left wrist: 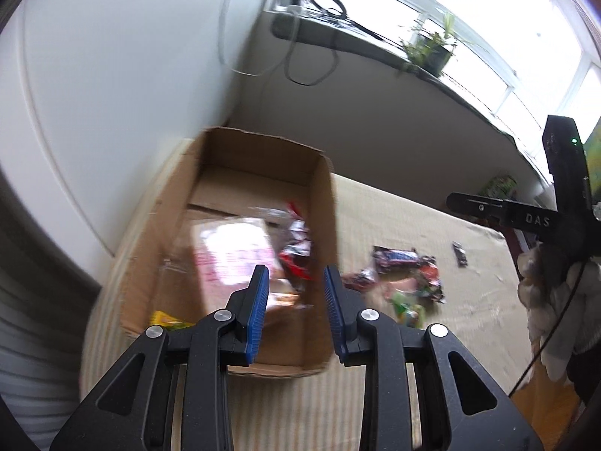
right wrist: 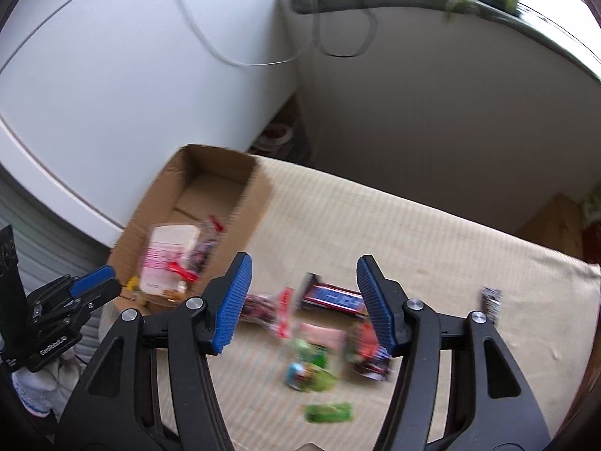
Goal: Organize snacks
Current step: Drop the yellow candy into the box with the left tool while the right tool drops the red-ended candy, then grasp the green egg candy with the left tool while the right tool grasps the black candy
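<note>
The left claw hangs partly open and empty over the cardboard box, which holds a pink-and-white packet. Right of the box, loose snacks lie on the cloth-covered bench beneath the right claw, wider open, holding nothing.

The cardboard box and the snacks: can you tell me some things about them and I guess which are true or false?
1. The cardboard box is empty. False: a clear packet with pink print and other wrappers lie inside.
2. Snacks still lie loose on the beige cloth. True, among them a dark candy bar and a green wrapper.
3. The right gripper holds a snack. False: its jaws are open with nothing between them.
4. The left gripper is empty. True.
5. A potted plant stands on the windowsill. True.
</note>
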`<state>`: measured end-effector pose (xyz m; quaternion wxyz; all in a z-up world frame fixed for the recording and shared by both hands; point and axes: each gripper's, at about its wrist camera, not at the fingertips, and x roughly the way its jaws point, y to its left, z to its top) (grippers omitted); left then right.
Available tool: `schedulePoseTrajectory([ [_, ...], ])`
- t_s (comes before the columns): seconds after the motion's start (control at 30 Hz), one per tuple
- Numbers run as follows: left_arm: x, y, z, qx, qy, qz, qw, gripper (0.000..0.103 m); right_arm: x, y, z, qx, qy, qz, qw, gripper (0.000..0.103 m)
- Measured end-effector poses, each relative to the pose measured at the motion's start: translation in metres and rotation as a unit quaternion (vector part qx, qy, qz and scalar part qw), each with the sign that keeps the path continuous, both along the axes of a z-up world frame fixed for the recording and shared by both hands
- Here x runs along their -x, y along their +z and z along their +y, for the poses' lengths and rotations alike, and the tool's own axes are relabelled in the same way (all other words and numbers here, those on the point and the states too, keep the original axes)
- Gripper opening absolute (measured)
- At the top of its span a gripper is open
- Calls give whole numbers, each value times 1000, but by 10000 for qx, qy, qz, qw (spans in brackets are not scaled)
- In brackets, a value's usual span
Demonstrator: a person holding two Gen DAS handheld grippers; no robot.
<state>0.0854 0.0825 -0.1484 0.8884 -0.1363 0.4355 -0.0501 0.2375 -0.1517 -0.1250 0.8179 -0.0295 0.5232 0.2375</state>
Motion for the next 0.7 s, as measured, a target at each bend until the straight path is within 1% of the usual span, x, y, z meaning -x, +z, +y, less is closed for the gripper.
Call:
schedulePoseTrajectory([
  [0.2,-4,-2,-43,113,-503,62,9987,28,5,-5,-53,19,-463,95,9989,61],
  [0.3,-5,-6,-61,177,-706,130,9973,28,8,-14,-78,17,-655,256,9975,61],
  [0.4,-6,-12,-82,230,-958,245,9948,28,11,-20,-96,82,-814,292,9962,61],
  [0.5,-8,-22,-105,263,-1228,375,9914,28,11,-25,-122,110,-1086,356,9934,61],
  [0.6,-10,-31,-120,277,-1428,509,9881,28,8,-32,-141,226,-1326,371,9902,61],
  [0.7,-15,-45,-133,357,-1567,678,9847,29,6,-45,-160,301,-1522,437,9869,61],
])
